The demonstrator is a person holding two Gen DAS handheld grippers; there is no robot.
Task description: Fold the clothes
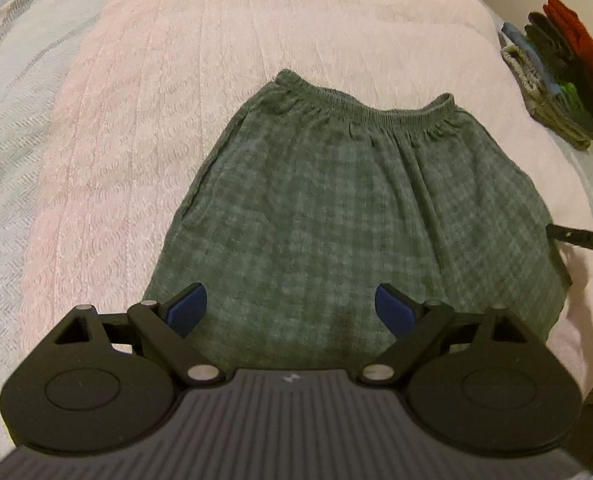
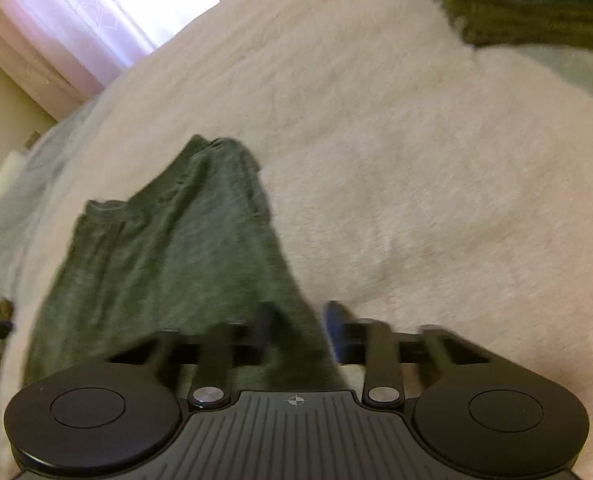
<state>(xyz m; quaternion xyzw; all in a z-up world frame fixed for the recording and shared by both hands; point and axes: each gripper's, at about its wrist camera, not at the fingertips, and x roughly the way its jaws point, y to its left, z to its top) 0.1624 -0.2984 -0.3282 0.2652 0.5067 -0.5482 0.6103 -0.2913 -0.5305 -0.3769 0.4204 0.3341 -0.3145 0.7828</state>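
Green checked shorts (image 1: 336,208) with an elastic waistband lie flat on the pink bedspread (image 1: 168,80), waistband at the far end. My left gripper (image 1: 290,312) is open, its blue pads spread wide just above the shorts' near hem. The right wrist view is blurred by motion: my right gripper (image 2: 296,328) has its fingers partly apart astride the right edge of the shorts (image 2: 168,260), and cloth lies between them. The right gripper's finger (image 1: 576,236) pokes in at the shorts' right edge in the left wrist view.
A stack of folded clothes (image 1: 556,68) in red, green and tan sits at the far right of the bed; it also shows in the right wrist view (image 2: 536,0). A curtain (image 2: 96,12) hangs beyond the bed. A grey-white blanket (image 1: 12,120) covers the left side.
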